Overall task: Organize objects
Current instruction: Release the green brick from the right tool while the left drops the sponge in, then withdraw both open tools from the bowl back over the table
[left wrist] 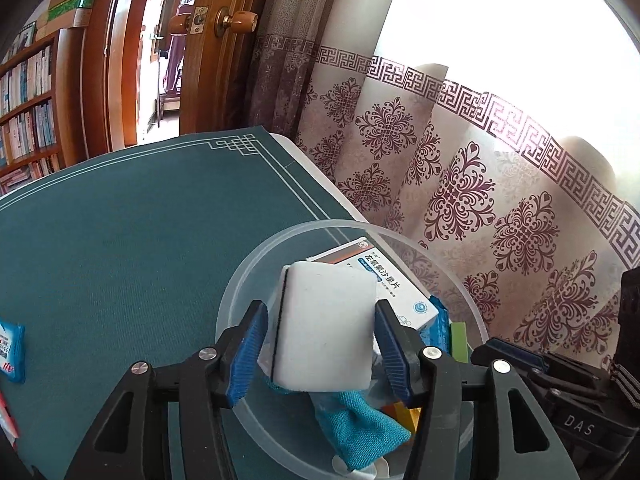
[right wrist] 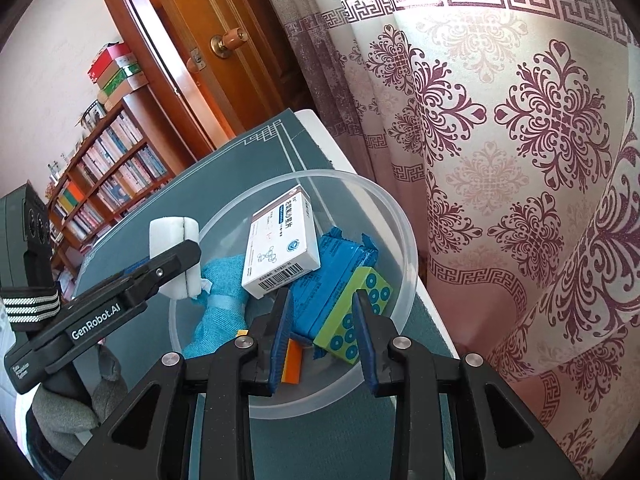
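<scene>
A clear plastic bowl stands on the green mat near the table's right edge; it also shows in the left wrist view. It holds a white medicine box, a teal cloth pouch, a blue packet, a green block with blue dots and an orange piece. My left gripper is shut on a white sponge and holds it over the bowl's left rim. The sponge also shows in the right wrist view. My right gripper is open and empty just above the bowl's near side.
A blue-and-white packet lies on the mat at the far left. A patterned curtain hangs close behind the table's right edge. A wooden door and a bookshelf stand beyond the far end.
</scene>
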Motion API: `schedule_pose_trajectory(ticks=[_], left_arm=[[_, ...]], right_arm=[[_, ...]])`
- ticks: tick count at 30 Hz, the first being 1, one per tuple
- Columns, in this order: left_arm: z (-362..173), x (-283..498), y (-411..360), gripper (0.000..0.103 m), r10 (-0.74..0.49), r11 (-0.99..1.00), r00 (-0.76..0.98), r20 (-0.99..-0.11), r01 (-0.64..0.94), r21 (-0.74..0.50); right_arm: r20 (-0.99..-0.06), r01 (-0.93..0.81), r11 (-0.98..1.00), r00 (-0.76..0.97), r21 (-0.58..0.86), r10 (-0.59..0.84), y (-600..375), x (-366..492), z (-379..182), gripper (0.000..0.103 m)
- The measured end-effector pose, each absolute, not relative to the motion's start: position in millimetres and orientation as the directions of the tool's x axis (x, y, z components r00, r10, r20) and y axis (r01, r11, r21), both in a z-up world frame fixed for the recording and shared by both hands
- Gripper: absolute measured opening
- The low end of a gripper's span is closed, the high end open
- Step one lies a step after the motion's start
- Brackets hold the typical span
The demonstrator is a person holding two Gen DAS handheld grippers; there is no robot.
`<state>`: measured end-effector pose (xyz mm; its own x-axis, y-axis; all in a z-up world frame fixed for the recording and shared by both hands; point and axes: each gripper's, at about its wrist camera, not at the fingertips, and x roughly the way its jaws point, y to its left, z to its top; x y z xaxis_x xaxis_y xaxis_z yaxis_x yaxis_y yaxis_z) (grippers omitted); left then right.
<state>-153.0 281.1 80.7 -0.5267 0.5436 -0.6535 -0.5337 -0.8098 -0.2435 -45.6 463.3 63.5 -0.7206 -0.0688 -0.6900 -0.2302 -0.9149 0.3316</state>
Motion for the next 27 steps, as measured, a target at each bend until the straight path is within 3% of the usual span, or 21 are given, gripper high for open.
schedule_pose_trajectory(ticks=[2,16,27], left_arm=[[80,-155,279,0.08,0.554,-0.808,-0.53,-0.642,-0.528,-0.26],[79,-157,246,0.081,0.488,-0.861,-0.596,-0.637,-0.449,-0.24],[85,-127,227,0.095,0.443,-0.885,-0.647,-0.621,-0.428,-0.185]], right_arm=[[-0.692,-0.227,-0.916,-0.718,0.332,-0.072,463,-47,62,0.032],[-0.681,-0.188,-0.924,-0.725,0.332,-0.097,449,-47,68,0.032],[-0.675,-0.138,-0.94,-0.729,0.312,-0.117,426,-43,81,0.033]])
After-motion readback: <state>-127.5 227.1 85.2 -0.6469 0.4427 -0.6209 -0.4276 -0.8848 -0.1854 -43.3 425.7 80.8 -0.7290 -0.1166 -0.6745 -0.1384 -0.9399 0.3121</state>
